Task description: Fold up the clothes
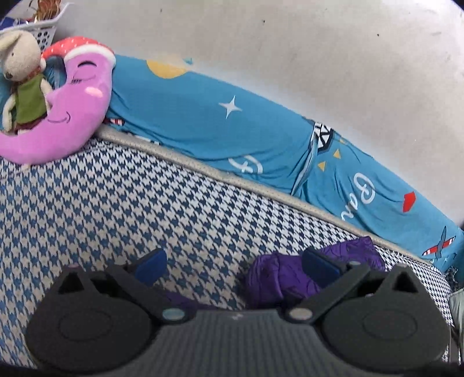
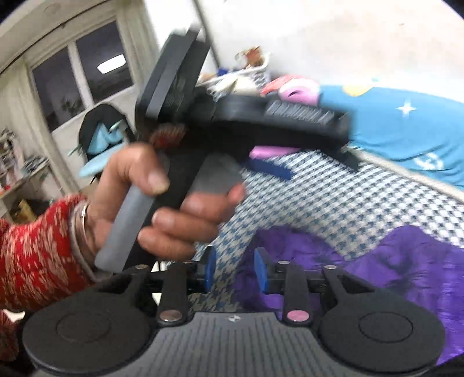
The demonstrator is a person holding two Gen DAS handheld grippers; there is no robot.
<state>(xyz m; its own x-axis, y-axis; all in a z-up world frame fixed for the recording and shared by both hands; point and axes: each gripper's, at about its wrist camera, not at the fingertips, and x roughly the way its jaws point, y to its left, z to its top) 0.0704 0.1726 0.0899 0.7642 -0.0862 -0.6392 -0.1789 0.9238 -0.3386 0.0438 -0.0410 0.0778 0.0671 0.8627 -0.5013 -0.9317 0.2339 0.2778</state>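
While the left gripper (image 1: 235, 261) hung with its jaws spread wide and empty over the houndstooth cover (image 1: 121, 208), its right blue pad sat in front of the bunched purple garment (image 1: 293, 275) and its left pad over bare cover; whether the right pad touched the cloth could not be told; to the left of the jaws the cover lay open as far as the pink moon pillow (image 1: 72, 110) and the stuffed rabbit (image 1: 24, 75) leaning on it; behind ran a grey piped edge (image 1: 232, 177), then a blue printed quilt (image 1: 220, 116) rolled against the white wall (image 1: 290, 43), with a white basket (image 1: 46, 26) in the far corner. The right gripper (image 2: 235, 274) held its jaws narrowly apart around nothing, the left pad over cover, the right pad at the garment's near edge; the garment (image 2: 377, 261) spread rumpled and glossy to the right, creased, with no neat edge showing; ahead a hand (image 2: 162, 203) in a red patterned sleeve (image 2: 37, 249) gripped the left gripper's handle, blurred, filling the room on that side; a dark window (image 2: 84, 75) stood beyond.
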